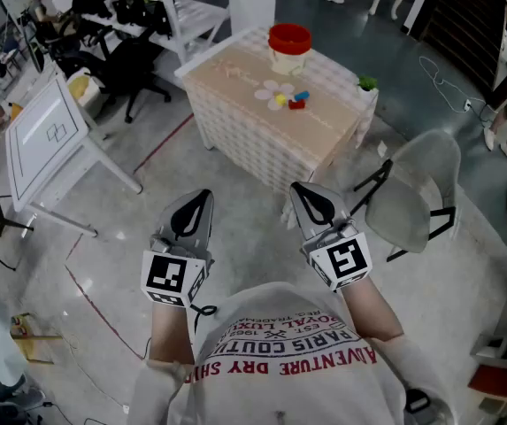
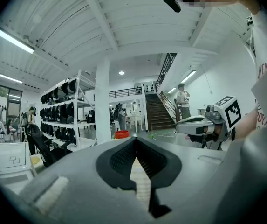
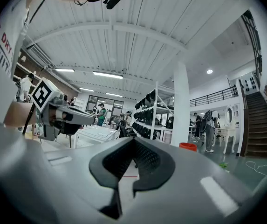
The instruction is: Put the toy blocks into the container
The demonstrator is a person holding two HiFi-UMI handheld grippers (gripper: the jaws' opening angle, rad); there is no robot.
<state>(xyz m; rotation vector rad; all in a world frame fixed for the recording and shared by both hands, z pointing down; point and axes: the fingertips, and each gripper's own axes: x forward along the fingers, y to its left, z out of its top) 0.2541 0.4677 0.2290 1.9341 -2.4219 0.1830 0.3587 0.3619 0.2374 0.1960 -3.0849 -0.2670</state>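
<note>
1. The left gripper is held close to the body, with its fingers closed together and nothing between them.
2. The right gripper is held beside it, with its fingers likewise shut and empty.
3. The toy blocks are seen lying on the worktop, just in front of the red-lidded container and outside it.
4. Both grippers are kept well apart from the worktop, over bare floor.
5. A grey chair is placed near the worktop's right corner.
</note>
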